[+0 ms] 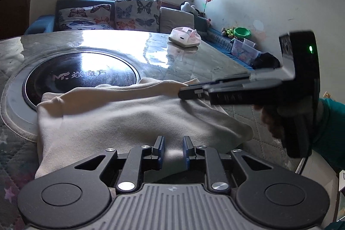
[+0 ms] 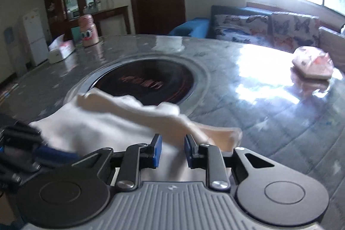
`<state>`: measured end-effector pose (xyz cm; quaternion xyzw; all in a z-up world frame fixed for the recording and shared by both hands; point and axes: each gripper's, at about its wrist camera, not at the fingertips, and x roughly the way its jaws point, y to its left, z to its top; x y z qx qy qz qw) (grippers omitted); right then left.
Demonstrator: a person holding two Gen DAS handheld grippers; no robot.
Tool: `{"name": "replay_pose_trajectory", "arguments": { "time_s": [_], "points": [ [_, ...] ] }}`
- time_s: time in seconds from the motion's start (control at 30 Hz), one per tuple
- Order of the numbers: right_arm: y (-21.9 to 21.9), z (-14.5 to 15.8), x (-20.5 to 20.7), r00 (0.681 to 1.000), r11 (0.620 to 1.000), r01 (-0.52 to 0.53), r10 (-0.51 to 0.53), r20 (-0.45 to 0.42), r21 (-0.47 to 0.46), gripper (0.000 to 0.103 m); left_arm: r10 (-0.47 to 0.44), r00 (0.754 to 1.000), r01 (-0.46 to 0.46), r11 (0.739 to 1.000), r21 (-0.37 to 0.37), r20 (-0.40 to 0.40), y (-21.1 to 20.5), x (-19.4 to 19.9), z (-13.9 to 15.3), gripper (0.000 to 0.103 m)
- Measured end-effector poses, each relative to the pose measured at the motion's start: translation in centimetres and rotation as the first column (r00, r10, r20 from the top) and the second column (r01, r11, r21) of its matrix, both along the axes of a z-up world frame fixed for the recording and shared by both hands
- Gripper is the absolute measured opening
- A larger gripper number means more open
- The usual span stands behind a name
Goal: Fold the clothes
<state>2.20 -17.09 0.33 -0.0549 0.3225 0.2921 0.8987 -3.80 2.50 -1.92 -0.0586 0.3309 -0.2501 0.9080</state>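
Observation:
A cream cloth (image 1: 118, 118) lies bunched on the near part of a glossy grey table (image 1: 194, 53), with its far edge over a round black cooktop (image 1: 82, 74). My left gripper (image 1: 173, 149) sits low at the cloth's near edge, its blue pads pinched on a fold. My right gripper (image 1: 183, 89) reaches in from the right and is shut on the cloth's far right corner, which is lifted off the table. In the right wrist view the cloth (image 2: 97, 122) runs between the right gripper (image 2: 173, 149) pads, and the left gripper (image 2: 64, 154) is a blur at the left.
A pink-and-white tissue pack (image 1: 185, 38) lies at the far right of the table. A pink bottle (image 2: 87, 30) and a white tissue box (image 2: 60, 51) stand at the far left. A butterfly-print sofa (image 1: 107, 14) is behind. A hand (image 1: 271, 120) in a teal sleeve holds the right gripper.

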Motion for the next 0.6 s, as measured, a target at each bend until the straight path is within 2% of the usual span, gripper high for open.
{"name": "replay_pose_trajectory", "arguments": {
  "time_s": [0.1, 0.2, 0.3, 0.4, 0.6],
  "points": [
    [1.2, 0.5, -0.2, 0.997, 0.997, -0.077, 0.077, 0.006, 0.002, 0.024, 0.002, 1.000, -0.002, 1.000, -0.018, -0.004, 0.3, -0.1, -0.1, 0.022],
    [3.1, 0.6, -0.7, 0.982, 0.982, -0.190, 0.190, 0.003, -0.003, 0.024, 0.003, 1.000, -0.004, 0.999, -0.034, -0.007, 0.5, -0.2, -0.2, 0.022],
    [4.7, 0.3, -0.4, 0.966, 0.965, -0.260, 0.260, -0.006, -0.024, 0.027, 0.004, 1.000, -0.004, 0.999, -0.042, -0.009, 0.7, -0.3, -0.2, 0.022],
    [6.1, -0.3, 0.3, 0.961, 0.958, -0.273, 0.275, 0.011, -0.086, 0.028, 0.003, 1.000, -0.004, 0.999, -0.049, -0.011, 0.8, -0.2, -0.3, 0.022],
    [6.5, -0.7, 2.8, 0.975, 0.970, -0.219, 0.222, 0.013, -0.104, 0.028, 0.001, 1.000, -0.002, 0.998, -0.067, -0.017, 1.1, -0.2, -0.3, 0.022]
  ]
}}
